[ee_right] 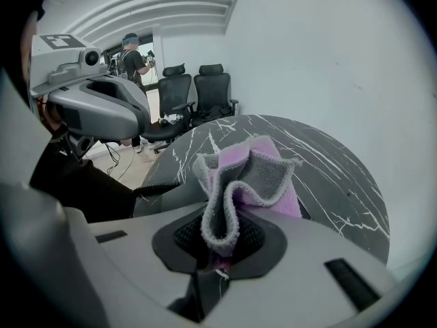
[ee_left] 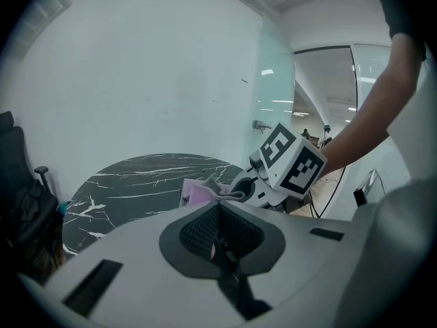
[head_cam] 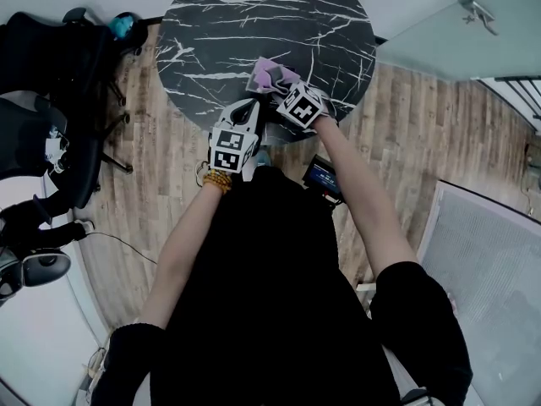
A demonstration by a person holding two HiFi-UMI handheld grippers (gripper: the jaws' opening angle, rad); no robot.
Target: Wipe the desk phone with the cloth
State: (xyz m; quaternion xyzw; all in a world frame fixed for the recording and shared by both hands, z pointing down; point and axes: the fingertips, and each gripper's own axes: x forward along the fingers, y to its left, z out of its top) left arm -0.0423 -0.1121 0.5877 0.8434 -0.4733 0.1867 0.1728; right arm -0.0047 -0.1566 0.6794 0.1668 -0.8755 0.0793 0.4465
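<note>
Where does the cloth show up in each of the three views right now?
Head view: the cloth is just above centre, held by the right gripper over the near edge of the round black marble table.
Left gripper view: just above centre, a pink-grey bunch left of the right gripper's marker cube.
Right gripper view: centre, pinched in the jaws and standing up.
Shared landmark: that table, visible in all three.
</note>
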